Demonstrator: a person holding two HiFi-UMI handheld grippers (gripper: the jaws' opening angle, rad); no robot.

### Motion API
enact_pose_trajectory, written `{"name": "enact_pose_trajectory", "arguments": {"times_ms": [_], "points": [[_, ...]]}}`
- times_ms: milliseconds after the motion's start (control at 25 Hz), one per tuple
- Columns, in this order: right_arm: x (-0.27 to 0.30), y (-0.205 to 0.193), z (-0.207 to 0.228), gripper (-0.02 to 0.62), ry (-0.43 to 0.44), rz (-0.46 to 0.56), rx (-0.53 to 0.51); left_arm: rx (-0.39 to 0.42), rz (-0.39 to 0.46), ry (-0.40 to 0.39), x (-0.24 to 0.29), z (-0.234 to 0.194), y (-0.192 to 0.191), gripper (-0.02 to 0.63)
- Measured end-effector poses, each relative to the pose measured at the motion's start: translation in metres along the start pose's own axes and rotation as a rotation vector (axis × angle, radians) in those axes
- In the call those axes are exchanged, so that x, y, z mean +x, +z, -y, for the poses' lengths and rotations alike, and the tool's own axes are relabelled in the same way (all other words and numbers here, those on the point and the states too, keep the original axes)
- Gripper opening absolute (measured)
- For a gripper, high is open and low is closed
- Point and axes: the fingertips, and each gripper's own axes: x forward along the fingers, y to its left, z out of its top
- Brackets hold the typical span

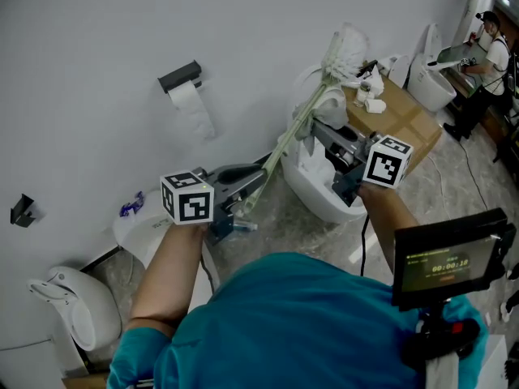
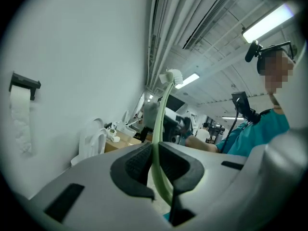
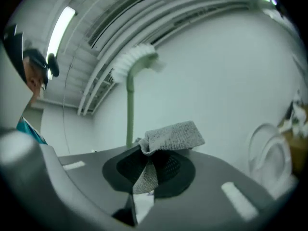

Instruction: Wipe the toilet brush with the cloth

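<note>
Grey woven cloth, bristly brush

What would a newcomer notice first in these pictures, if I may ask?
The pale green toilet brush stands out, slanting up at the centre with its white bristle head near the wall, its handle clamped in the left gripper. Beside it, the right gripper pinches a grey cloth, and a toilet paper roll hangs on the wall at upper left.

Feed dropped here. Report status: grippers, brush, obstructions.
Left gripper shut on pale green toilet brush, white bristle head up. Right gripper shut on grey knitted cloth, close beside brush handle, contact unclear. Nothing seen blocking.
</note>
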Motion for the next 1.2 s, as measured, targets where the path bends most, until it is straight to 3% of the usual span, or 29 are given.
{"name": "enact_pose_trajectory", "arguments": {"times_ms": [160, 320, 600, 1200], "points": [[0.016, -0.057, -0.012, 0.035, 0.258, -0.03, 0.379, -0.008, 0.013, -0.041, 0.002, 0.014, 0.011, 0.046], [0.022, -0.079, -0.033, 0.035, 0.433, -0.015, 0.533, -0.027, 0.002, -0.063, 0.006, 0.02, 0.01, 0.046], [0.019, -0.067, -0.037, 0.035, 0.52, 0.047, 0.592, -0.046, -0.002, -0.053, 0.004, 0.019, 0.008, 0.046], [0.009, -0.026, -0.025, 0.035, 0.517, 0.138, 0.536, -0.046, -0.014, -0.035, 0.004, 0.015, 0.003, 0.046]]}}
